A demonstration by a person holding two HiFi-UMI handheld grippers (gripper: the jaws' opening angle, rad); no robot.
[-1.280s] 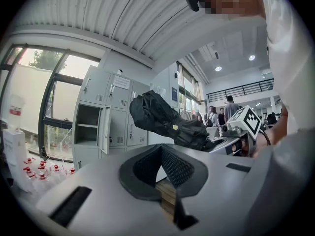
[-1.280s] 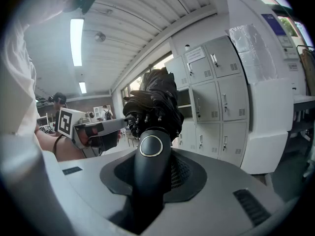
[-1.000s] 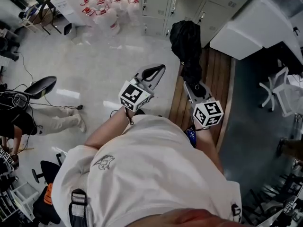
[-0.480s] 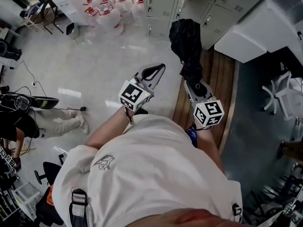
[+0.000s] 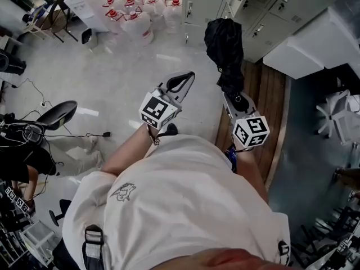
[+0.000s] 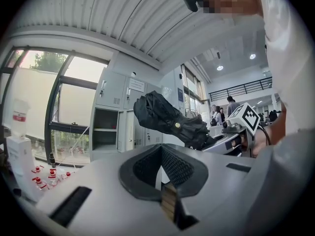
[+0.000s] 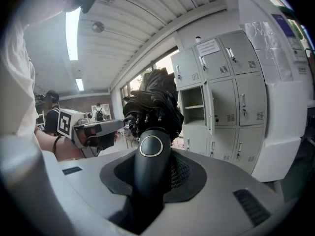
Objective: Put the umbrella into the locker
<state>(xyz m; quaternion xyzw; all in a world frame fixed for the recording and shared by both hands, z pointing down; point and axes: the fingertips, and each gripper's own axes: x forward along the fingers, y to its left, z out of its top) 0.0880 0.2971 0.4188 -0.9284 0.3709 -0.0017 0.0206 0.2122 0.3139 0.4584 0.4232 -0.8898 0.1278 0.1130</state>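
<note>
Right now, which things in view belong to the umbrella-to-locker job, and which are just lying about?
Job: umbrella, held by its handle in the right gripper; open locker; left gripper, empty.
Lying about: water jugs; black chair; white chair.

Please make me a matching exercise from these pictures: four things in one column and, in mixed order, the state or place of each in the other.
1 umbrella
2 left gripper
3 water bottles
4 locker

A on the floor, red caps
B holds nothing
C folded, in the right gripper
D door open

Pairs: 1-C, 2-B, 3-A, 4-D
</note>
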